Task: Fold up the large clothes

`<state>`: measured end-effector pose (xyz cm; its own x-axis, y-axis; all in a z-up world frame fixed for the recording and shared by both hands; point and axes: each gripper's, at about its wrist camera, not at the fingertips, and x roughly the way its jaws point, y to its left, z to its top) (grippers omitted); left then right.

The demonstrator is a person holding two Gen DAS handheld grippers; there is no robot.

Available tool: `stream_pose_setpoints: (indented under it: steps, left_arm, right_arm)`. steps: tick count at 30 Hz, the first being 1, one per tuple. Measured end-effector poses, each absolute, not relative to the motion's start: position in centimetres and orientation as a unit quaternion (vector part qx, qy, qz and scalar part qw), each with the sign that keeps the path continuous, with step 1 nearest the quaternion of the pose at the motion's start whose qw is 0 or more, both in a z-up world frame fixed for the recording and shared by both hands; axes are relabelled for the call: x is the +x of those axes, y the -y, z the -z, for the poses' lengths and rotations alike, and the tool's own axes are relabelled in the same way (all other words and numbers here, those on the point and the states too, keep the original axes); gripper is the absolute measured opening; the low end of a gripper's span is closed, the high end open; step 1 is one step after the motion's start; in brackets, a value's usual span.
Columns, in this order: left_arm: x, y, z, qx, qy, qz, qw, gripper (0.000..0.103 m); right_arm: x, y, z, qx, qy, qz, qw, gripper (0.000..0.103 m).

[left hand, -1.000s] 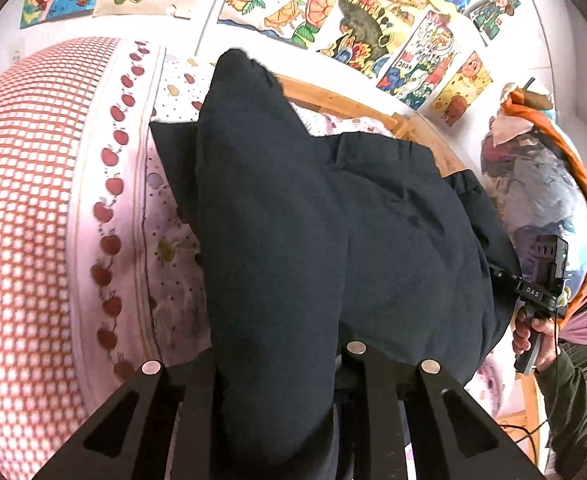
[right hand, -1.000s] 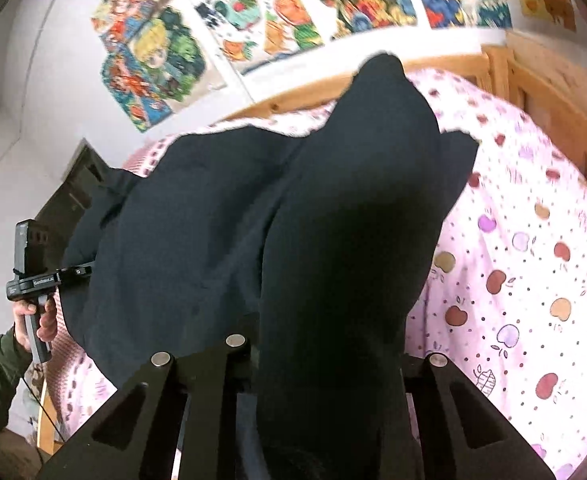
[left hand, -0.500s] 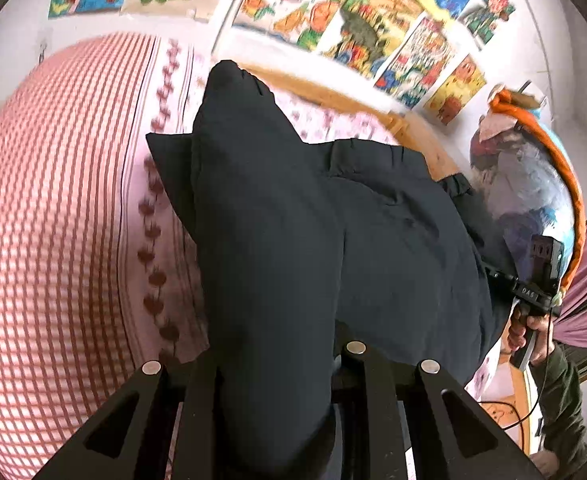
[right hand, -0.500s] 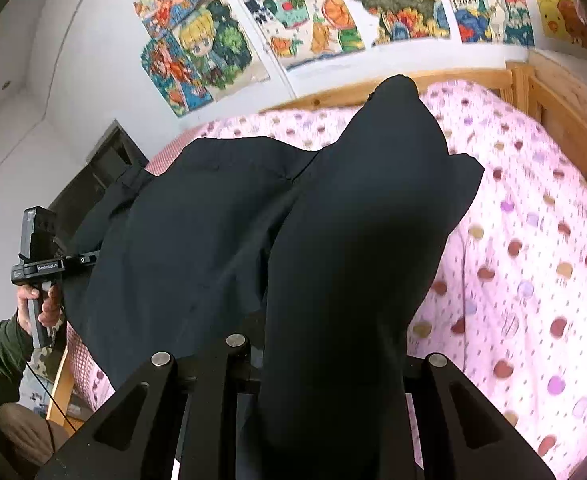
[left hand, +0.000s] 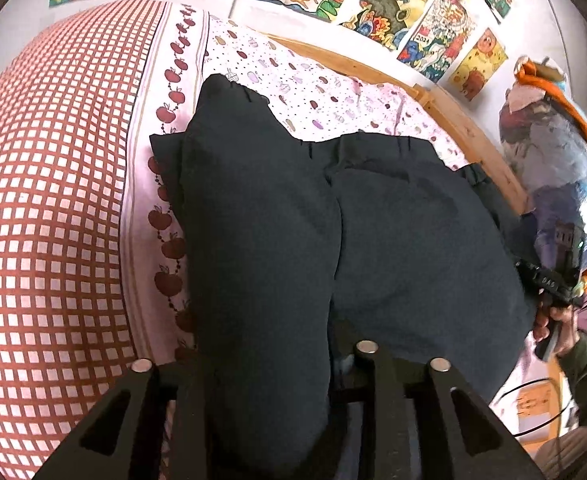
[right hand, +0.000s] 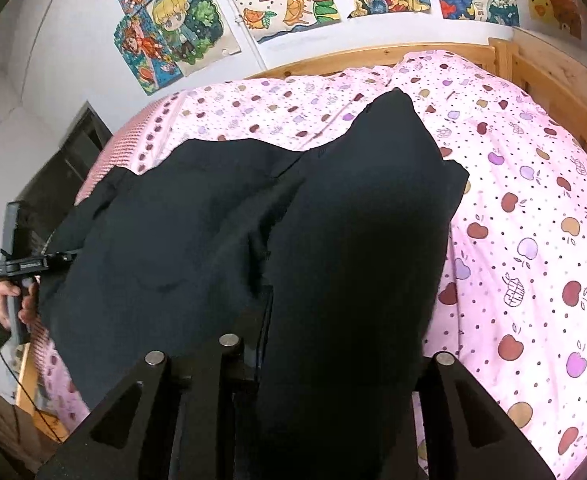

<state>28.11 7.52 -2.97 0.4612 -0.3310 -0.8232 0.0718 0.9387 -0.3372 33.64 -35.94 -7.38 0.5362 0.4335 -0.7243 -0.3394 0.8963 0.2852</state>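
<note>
The bed (right hand: 533, 240) is lying ahead of and below both grippers, its pink apple-print cover under the dark garment (left hand: 393, 240). The garment is spreading between the two grippers and draping forward over each. The left gripper (left hand: 261, 364) is tilting steeply down, its jaws opening, a thick fold between them. The right gripper (right hand: 333, 356) is angling down likewise, jaws opening around another fold. A hand (right hand: 17, 300) is gripping the left gripper's handle.
</note>
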Motion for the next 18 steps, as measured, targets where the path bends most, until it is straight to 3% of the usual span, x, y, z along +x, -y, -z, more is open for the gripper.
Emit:
stream_pose_setpoints:
  steps: [9,13,18]
  left_arm:
    - [28.1,-7.1,3.9,-0.101,-0.478,0.077,0.869,0.075]
    - [28.1,-8.9,4.5,-0.137,-0.477,0.076,0.865,0.082]
    - [28.2,-9.4,5.2,-0.148,-0.475,0.072,0.864,0.09]
  right_arm:
    - [34.1,37.1,9.0,0.089,-0.433,-0.201,0.874,0.049]
    - [34.3,37.1,9.6,0.093,-0.435,-0.195,0.874,0.059]
    - [34.4,37.0,9.9,0.092,-0.435,-0.188,0.876,0.063]
